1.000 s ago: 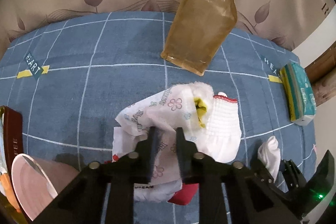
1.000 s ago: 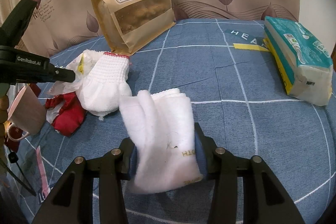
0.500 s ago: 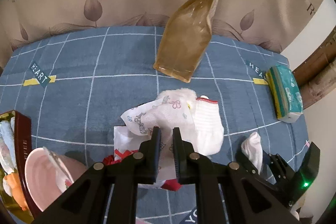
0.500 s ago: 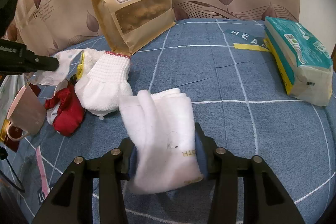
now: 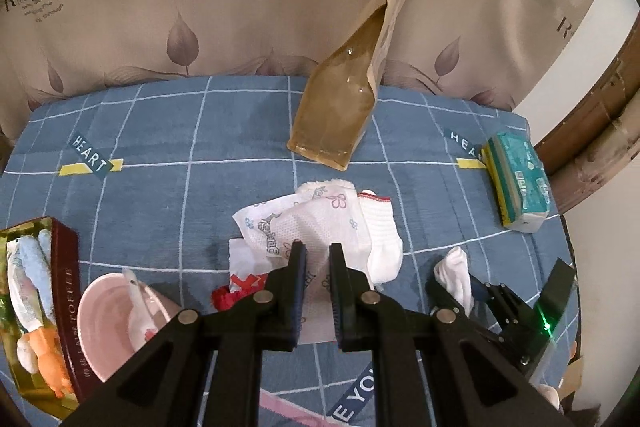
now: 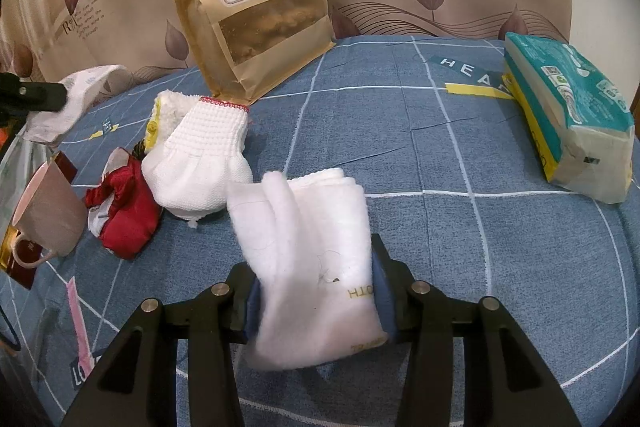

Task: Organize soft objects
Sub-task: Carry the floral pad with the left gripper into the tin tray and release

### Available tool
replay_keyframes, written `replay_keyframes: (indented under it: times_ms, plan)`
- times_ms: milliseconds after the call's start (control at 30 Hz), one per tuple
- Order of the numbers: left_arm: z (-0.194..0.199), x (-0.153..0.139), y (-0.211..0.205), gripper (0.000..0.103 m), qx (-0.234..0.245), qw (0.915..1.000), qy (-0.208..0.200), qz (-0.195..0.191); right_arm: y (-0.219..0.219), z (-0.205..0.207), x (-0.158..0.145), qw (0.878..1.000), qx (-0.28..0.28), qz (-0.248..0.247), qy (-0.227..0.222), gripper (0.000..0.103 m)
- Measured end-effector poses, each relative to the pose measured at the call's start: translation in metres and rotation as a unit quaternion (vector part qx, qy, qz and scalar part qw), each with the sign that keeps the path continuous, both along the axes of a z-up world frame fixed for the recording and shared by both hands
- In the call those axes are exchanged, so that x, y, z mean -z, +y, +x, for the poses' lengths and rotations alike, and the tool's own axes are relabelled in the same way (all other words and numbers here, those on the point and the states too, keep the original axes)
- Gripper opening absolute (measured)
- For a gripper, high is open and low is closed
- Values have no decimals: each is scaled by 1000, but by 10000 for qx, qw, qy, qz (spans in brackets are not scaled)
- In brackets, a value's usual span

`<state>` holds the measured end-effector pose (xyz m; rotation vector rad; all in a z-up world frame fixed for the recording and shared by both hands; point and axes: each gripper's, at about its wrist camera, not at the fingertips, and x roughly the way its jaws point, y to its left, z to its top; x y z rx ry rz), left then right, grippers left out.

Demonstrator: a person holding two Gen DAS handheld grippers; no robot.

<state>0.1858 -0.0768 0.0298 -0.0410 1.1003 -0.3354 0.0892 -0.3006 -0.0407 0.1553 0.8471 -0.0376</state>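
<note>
White folded towel (image 6: 316, 251) sits clamped in the right gripper (image 6: 314, 301) — the left gripper (image 5: 318, 259) pinches a printed cloth (image 5: 304, 223).

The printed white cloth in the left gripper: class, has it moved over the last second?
Yes. Seen from the right wrist, the printed white cloth in the left gripper has risen off the white knit glove, which stayed on the bed.

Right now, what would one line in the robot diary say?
left gripper: shut on printed cloth | right gripper: shut on white towel | knit glove: on bedsheet
</note>
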Motion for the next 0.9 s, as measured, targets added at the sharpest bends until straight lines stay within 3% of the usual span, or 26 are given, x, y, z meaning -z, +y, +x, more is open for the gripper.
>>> replay_keyframes:
  times_ms: [467,900]
  plan:
    - [-9,-31,40,11,-233,9993,-266,108,0,0,0,10000,-4,-12,-3,44]
    - [-14,-47,128,11,-941,9935,-436,467,1,1,0,10000,-4,-44,3,44]
